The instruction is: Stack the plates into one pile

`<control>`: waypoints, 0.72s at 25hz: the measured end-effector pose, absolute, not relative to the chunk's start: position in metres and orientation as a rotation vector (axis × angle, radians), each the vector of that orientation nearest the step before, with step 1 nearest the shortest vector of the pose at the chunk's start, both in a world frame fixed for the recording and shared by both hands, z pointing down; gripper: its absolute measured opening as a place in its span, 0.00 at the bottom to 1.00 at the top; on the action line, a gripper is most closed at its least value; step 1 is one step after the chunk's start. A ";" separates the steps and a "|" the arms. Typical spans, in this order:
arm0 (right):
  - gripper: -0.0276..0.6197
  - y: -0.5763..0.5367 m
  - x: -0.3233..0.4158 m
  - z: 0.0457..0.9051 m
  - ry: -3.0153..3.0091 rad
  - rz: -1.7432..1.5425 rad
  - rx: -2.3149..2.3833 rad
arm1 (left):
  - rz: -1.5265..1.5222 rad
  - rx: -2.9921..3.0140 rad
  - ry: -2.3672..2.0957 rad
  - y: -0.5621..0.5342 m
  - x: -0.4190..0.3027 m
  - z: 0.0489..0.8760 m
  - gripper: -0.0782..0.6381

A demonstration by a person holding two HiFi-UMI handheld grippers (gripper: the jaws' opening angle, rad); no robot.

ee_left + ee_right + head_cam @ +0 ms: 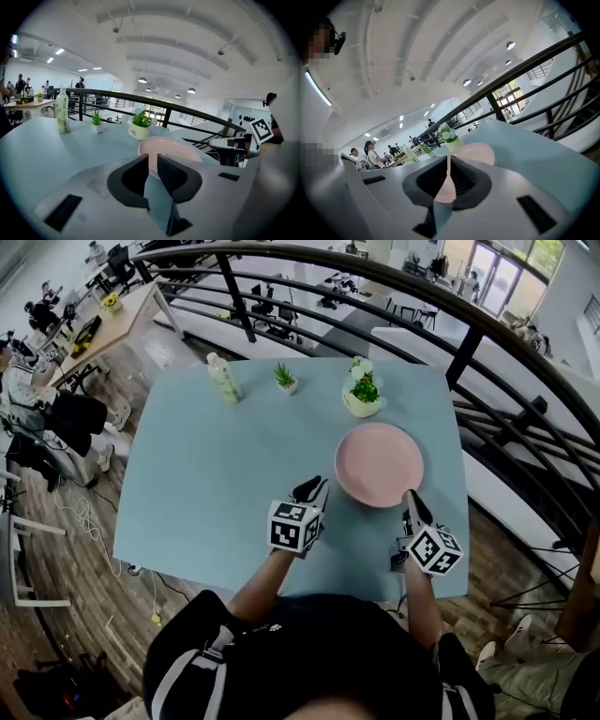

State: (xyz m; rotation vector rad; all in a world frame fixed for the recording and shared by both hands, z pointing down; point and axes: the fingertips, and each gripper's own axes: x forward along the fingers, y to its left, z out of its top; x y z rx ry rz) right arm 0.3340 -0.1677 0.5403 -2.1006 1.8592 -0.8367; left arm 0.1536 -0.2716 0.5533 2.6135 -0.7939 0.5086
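Note:
A round pink plate (380, 463) lies flat on the pale blue table (216, 484), right of centre; its near rim looks layered in the left gripper view, as of plates stacked. My left gripper (314, 489) hovers just left of the plate's near edge. Its jaws stand a narrow gap apart with nothing between them, and the plate (174, 147) shows beyond the left gripper (153, 161). My right gripper (411, 502) is at the plate's near right rim. In the right gripper view the right gripper (449, 160) has its tips together, with the plate (480, 153) beyond.
At the table's far side stand a pale green bottle (223, 378), a small potted plant (286, 379) and a white pot of flowers (362, 392). A dark metal railing (464, 352) curves behind and to the right of the table. Desks with people are far left.

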 end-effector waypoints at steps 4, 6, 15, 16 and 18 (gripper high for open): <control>0.04 -0.174 0.310 0.524 1.910 -0.781 -2.062 | 0.496 2.670 -0.747 -0.264 0.144 0.539 0.15; 0.04 -0.178 0.296 0.516 1.948 -0.757 -2.041 | 0.484 2.691 -0.740 -0.263 0.137 0.532 0.15; 0.04 -0.199 0.243 0.491 2.096 -0.685 -1.952 | 0.437 2.723 -0.764 -0.268 0.107 0.512 0.15; 0.04 -0.201 0.237 0.489 2.114 -0.683 -1.939 | 0.431 2.723 -0.765 -0.268 0.104 0.511 0.15; 0.04 -0.205 0.227 0.486 2.144 -0.677 -1.919 | 0.424 2.724 -0.776 -0.268 0.098 0.508 0.15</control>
